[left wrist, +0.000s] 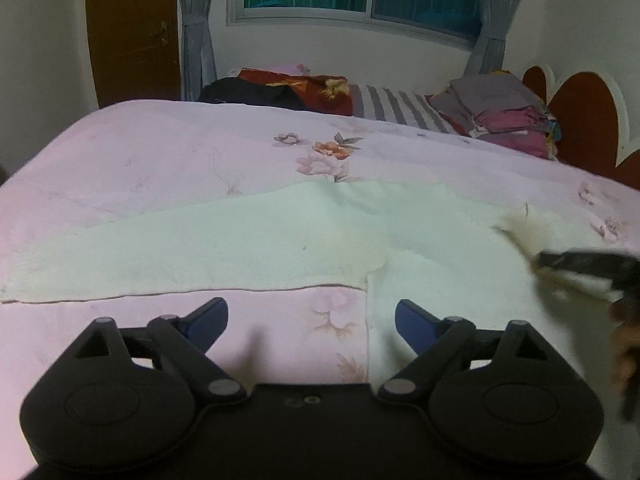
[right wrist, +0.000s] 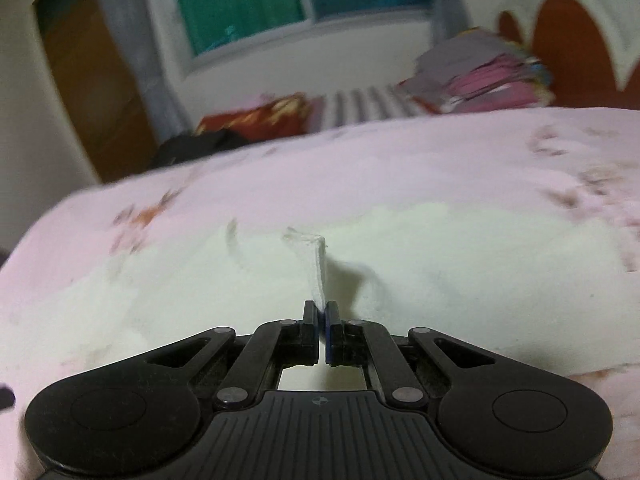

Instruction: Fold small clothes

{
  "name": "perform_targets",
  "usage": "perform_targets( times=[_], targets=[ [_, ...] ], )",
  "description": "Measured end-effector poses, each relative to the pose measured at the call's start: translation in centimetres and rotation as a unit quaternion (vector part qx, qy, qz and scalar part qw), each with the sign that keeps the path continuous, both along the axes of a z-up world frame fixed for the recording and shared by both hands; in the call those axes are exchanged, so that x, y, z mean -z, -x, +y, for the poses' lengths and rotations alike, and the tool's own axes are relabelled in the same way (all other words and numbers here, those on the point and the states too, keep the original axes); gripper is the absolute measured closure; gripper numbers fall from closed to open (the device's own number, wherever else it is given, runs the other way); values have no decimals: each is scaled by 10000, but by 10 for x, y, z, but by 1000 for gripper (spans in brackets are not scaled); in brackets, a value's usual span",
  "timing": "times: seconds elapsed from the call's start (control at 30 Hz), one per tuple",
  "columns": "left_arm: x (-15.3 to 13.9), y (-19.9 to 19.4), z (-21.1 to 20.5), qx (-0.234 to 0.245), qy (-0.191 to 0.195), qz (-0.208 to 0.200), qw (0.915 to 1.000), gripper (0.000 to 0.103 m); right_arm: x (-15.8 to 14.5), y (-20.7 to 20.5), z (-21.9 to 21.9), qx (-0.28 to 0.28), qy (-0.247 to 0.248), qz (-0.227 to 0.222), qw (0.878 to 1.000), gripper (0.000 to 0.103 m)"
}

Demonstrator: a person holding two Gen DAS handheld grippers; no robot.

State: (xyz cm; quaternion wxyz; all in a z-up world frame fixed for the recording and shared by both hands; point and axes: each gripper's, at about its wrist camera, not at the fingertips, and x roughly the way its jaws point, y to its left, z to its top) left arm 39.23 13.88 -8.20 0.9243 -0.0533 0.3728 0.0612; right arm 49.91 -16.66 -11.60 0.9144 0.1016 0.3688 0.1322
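Pale cream cloth (left wrist: 224, 248) is lying on the pink floral bedspread (left wrist: 160, 152); right gripper (right wrist: 321, 312) is pinching its raised edge, left gripper (left wrist: 311, 316) is hovering spread wide, holding nothing.

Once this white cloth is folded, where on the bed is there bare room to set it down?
Bare pink bedspread lies beyond the white cloth, left of the flower print. A smaller strip lies between the cloth's near edge and the open left tool. The far end is crowded: folded clothes stack, red bundle. The right tool pinches the cloth's edge.
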Motion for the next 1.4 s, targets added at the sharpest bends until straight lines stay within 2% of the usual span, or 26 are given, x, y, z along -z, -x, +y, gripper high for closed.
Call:
perform_targets(
  times=[0.1,0.17,0.2,0.23,0.3,0.33,0.37,0.4,0.43,0.47,0.5,0.63,0.7,0.73,0.8,0.83,0.9,0.97,1.03,1.23,1.4],
  targets=[
    [2,-9,4,36,142,-2,9999,13,21,-6,27,-271,234,175,9992,100],
    [3,-17,4,110,277,-23,9996,15,27,-5,36,-375,392,50,9985,75],
    [4,-22,1,179,378,-40,9991,16,25,-1,39,-458,464,-20,9979,41],
    [5,-27,-3,268,494,-59,9984,20,22,10,42,-444,521,-135,9976,27],
    [8,-39,-16,464,774,-89,9959,25,20,23,36,-422,667,-337,9963,27],
    [11,-47,-24,579,910,-93,9941,28,20,25,30,-373,661,-294,9967,32],
    [15,-57,-35,723,1074,-54,9916,36,22,27,21,-309,598,-197,9975,41],
    [21,-66,-46,845,1214,3,9890,41,22,28,14,-253,533,-75,9982,61],
    [27,-75,-56,957,1373,59,9859,50,25,28,5,-142,480,74,9987,68],
    [32,-84,-67,1049,1535,128,9825,56,27,29,-5,-35,426,164,9990,70],
    [39,-94,-77,1124,1667,219,9793,56,27,31,-15,38,382,188,9991,78],
    [59,-127,-105,1173,2208,454,9672,64,24,35,-49,413,347,227,9983,79],
    [69,-138,-114,1121,2327,565,9644,67,24,37,-67,579,295,317,9974,79],
    [74,-144,-117,1100,2364,616,9634,73,23,38,-76,649,260,356,9969,79],
    [82,-154,-122,1122,2421,679,9614,96,24,38,-88,756,193,392,9962,79],
    [85,-157,-123,1129,2470,674,9601,100,24,39,-94,815,185,410,9957,79],
    [79,-155,-117,1058,2534,460,9605,100,25,39,-102,895,125,430,9950,80],
    [68,-146,-106,979,2394,171,9658,100,24,43,-111,920,88,424,9948,80],
    [62,-139,-88,841,2270,50,9702,100,24,42,-113,936,67,414,9947,80],
    [54,-123,-37,564,1800,-46,9820,100,27,41,-123,1100,-1,361,9933,80],
    [50,-120,-24,500,1825,-53,9819,100,26,38,-125,1049,83,363,9938,80]
  ],
)
